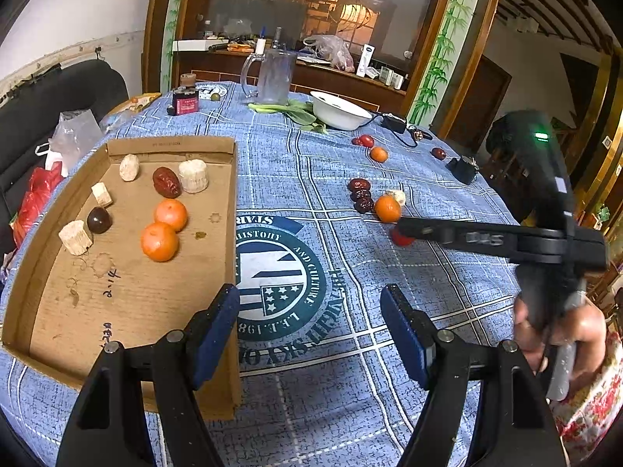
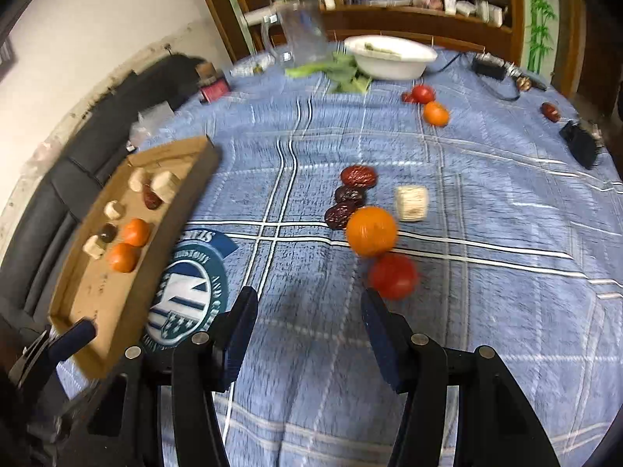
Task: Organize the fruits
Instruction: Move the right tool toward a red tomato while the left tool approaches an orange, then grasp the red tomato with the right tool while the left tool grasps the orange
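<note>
The left hand-held gripper (image 1: pixel 309 330) hangs with its fingers spread and nothing between them, its left finger over the near right corner of the cardboard tray (image 1: pixel 39 264), which lies ahead and to its left holding two oranges (image 1: pixel 159 241), dark dates and pale chunks. The right hand-held gripper (image 2: pixel 309 330) is likewise spread and empty above the blue counter (image 2: pixel 486 311). Just ahead of its right fingertip sits a red tomato (image 2: pixel 393 275), with an orange (image 2: pixel 371 230) touching behind it and three dates (image 2: pixel 350 196) beyond.
</note>
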A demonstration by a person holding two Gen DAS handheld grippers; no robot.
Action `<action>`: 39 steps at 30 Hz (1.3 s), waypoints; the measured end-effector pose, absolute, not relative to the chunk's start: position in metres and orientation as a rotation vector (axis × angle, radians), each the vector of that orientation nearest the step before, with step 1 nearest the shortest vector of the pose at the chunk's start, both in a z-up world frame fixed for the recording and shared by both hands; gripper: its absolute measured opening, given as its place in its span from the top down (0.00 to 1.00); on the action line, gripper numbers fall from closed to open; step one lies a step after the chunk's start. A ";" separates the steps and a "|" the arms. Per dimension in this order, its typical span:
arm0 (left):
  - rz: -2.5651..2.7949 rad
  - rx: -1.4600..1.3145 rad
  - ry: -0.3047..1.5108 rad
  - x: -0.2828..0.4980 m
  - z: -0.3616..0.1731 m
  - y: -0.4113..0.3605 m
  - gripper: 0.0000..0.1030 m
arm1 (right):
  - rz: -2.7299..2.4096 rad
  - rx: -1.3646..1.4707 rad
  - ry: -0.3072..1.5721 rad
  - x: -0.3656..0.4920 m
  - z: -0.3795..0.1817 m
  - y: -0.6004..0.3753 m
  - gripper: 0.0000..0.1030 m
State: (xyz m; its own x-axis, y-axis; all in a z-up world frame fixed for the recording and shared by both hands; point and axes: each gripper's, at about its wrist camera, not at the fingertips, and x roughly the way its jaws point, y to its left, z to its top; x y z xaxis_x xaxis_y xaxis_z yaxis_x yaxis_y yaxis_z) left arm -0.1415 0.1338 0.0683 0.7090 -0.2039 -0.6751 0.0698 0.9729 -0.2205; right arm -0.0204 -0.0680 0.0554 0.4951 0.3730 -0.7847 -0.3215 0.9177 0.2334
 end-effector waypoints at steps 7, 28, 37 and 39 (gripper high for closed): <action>-0.181 -0.158 0.776 -0.143 0.070 0.116 0.28 | 0.271 0.031 0.906 -0.025 0.057 -0.104 0.42; -0.181 -0.165 0.830 -0.131 0.058 0.112 0.28 | 0.133 0.051 0.937 0.004 0.028 -0.108 0.43; -0.282 -0.148 0.820 -0.112 0.068 0.088 0.28 | 0.036 0.197 0.932 0.000 0.033 -0.177 0.43; -0.321 -0.144 0.820 -0.099 0.069 0.078 0.28 | 0.098 0.218 0.930 0.003 0.032 -0.173 0.43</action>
State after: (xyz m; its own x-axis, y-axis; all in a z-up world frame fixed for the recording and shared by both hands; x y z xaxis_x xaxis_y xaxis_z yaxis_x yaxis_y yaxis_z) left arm -0.0987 0.0778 0.0686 0.6374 -0.3355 -0.6936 0.2251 0.9421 -0.2488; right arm 0.0028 -0.1731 0.0317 0.5952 0.1777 -0.7837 0.0100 0.9735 0.2283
